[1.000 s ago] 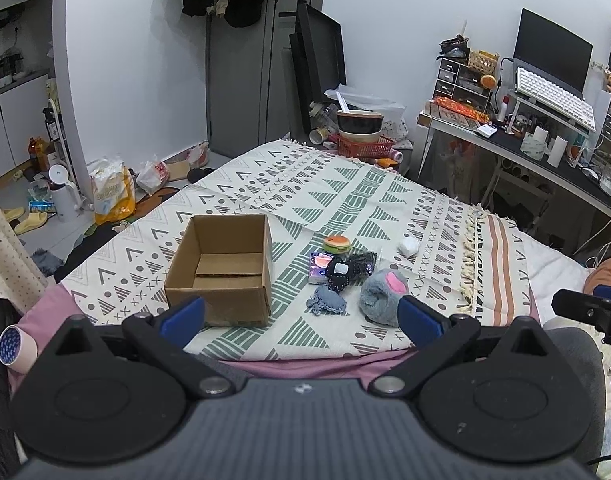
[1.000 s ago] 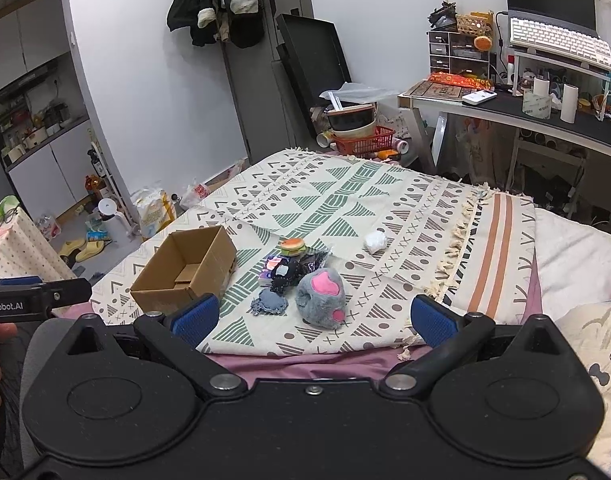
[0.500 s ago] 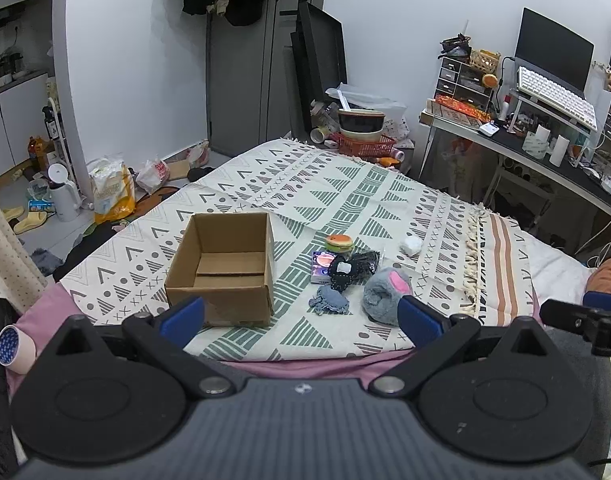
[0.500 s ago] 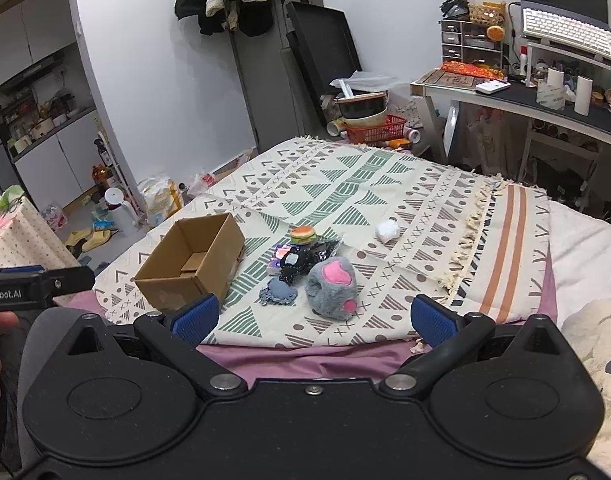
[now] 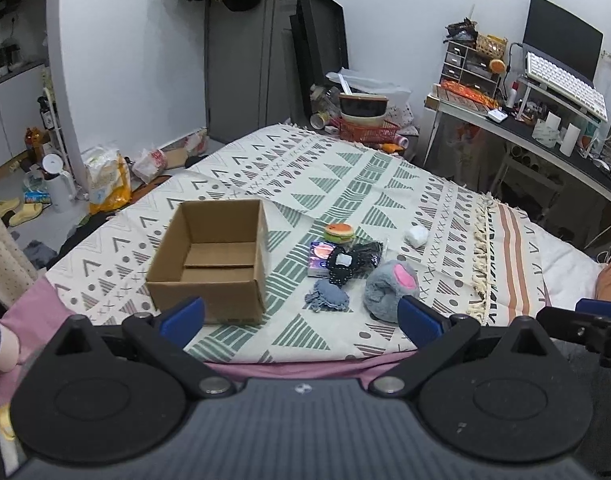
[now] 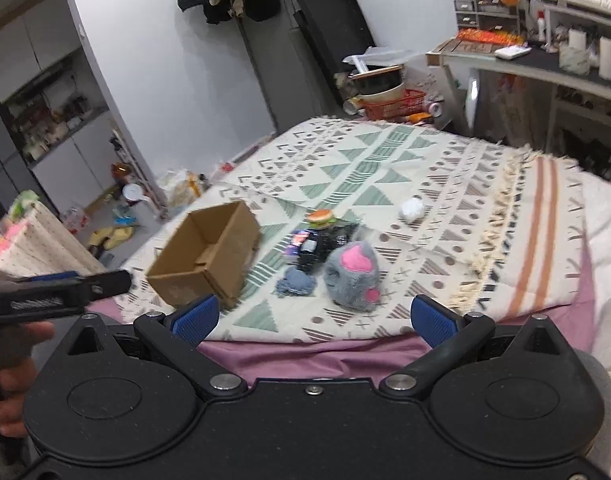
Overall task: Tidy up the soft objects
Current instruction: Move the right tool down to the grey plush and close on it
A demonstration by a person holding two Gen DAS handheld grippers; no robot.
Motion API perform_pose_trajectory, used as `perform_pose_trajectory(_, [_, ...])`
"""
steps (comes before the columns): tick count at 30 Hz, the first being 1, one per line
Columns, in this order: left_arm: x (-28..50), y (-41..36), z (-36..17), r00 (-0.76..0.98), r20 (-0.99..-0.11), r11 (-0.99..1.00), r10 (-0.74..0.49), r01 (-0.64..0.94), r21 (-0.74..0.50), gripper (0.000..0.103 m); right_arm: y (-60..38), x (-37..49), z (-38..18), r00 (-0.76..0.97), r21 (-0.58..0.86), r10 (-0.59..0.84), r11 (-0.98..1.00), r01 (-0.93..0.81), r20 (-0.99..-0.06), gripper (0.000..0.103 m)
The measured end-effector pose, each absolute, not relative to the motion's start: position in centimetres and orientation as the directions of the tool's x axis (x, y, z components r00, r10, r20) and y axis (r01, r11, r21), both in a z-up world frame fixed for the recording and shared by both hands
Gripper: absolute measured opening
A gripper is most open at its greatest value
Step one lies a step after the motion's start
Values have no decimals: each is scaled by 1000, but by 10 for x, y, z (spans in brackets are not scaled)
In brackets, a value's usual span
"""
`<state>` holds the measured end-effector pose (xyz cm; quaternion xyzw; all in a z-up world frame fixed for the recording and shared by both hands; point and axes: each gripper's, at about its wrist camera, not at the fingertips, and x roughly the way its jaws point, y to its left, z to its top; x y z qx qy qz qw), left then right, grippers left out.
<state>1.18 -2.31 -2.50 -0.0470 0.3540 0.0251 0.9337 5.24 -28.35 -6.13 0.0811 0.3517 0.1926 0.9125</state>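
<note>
Grey plush point(image 6: 353, 276) lies just ahead between the spread jaws of the right gripper point(image 6: 311, 320), nearer than the left gripper point(image 5: 301, 316), also spread, box point(image 5: 213, 260) to its left

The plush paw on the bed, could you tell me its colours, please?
Grey fur with pink pads; the plush paw shows best in the right wrist view.

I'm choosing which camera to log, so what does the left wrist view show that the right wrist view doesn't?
Only the left wrist view shows the monitor above the keyboard and the full floor of the empty cardboard box.

Only the right wrist view shows the person's hand holding the left gripper, and the open shelves at left.

Both show the box, the grey-and-pink plush, the burger toy, the small blue soft piece, the white ball and the patterned blanket. Both grippers, including the right gripper, are open and empty.
</note>
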Motion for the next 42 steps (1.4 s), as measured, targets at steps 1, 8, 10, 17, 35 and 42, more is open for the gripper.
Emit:
perform_pose_trajectory(1, [16,-25,-27,746,-666,995,12,-74,-65,102,-284,55,-62,674,292,418,909,-299,-609,103])
perform_pose_trajectory(8, [48,-32,-44,732,-681,994,-23,-58,-97,102,-287,88,-72,675,296,403,915,-274,-618,103])
perform_pose_trajectory(10, [56,-33,-48,731,-681,993,-29,-60,-106,101,-290,97,-76,673,301,399,916,-266,-622,103])
perform_pose_trajectory(17, [85,-35,-63,717,-693,987,-74,-48,-155,100,-286,132,-89,644,287,390,921,-264,-658,97])
perform_pose_trajectory(35, [143,-31,-107,639,-758,957,-131,-119,-266,80,-262,207,-137,447,393,489,871,-295,-749,42])
perform_pose_trajectory(42, [163,-31,-123,600,-786,948,-147,-141,-285,56,-258,228,-164,393,461,528,849,-257,-753,31])
